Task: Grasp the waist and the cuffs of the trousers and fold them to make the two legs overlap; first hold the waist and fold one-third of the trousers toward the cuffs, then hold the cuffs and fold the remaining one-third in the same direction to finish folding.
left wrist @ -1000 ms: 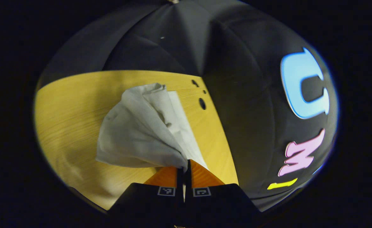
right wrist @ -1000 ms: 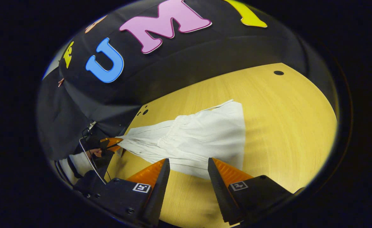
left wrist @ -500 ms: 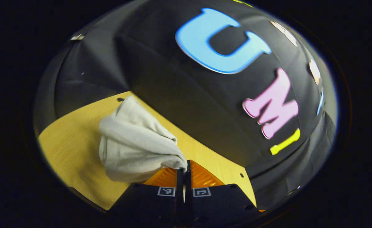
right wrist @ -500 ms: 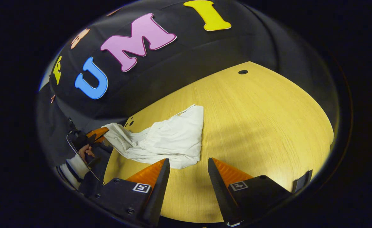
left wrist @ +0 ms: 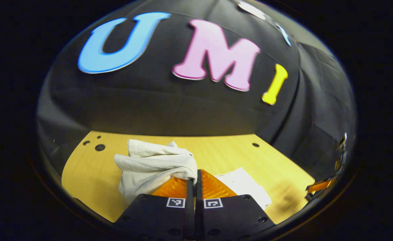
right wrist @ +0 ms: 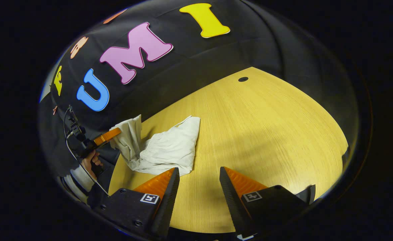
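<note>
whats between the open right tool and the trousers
Only bare wooden table: in the right gripper view the right tool hangs open just short of the white trousers, nothing else in the gap.

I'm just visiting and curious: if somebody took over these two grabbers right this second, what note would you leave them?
Left gripper: shut on one end of the trousers, that end raised off the wooden table; waist or cuffs, I can't tell.
Right gripper: open, empty, above bare table beside the trousers.
Trousers: bunched at the table's left part in the right gripper view, the rest lying on the wood.
Done: one end grasped. No neat fold visible.
Left: lay the legs overlapped, then fold in thirds, waist first, then cuffs.
</note>
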Demonstrator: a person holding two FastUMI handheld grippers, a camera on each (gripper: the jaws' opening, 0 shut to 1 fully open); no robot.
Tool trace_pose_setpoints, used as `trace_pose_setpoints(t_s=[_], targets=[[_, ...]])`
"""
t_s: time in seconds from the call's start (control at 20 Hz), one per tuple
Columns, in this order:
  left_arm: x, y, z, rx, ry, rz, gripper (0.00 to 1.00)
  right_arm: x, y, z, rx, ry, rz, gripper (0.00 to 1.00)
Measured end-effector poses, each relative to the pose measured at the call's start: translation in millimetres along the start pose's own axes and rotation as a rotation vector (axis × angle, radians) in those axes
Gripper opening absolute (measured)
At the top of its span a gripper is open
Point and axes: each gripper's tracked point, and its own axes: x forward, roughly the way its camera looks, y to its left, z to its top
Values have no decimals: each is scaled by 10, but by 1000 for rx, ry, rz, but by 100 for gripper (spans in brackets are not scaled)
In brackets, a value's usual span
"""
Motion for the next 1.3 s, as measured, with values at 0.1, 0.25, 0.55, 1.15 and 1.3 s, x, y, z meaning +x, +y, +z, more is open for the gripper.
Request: trace_pose_setpoints(t_s=[0.1, 0.25, 0.55, 1.15, 1.3], targets=[[93, -246, -179, 116, 50, -33, 6, -109, -159, 42, 15, -17, -15, 75], [212, -513, -455, 313, 134, -61, 6, -227, -361, 100, 39, -43, -41, 75], [285, -831, -925, 749, 250, -114, 6, -391, -622, 59, 88, -60, -79, 75], [231, -904, -1212, 1433, 281, -197, 7, -546, -1020, 144, 131, -102, -151, 76], [179, -924, -1197, 1456, 265, -211, 20, -540, -1015, 133, 134, -103, -155, 76]])
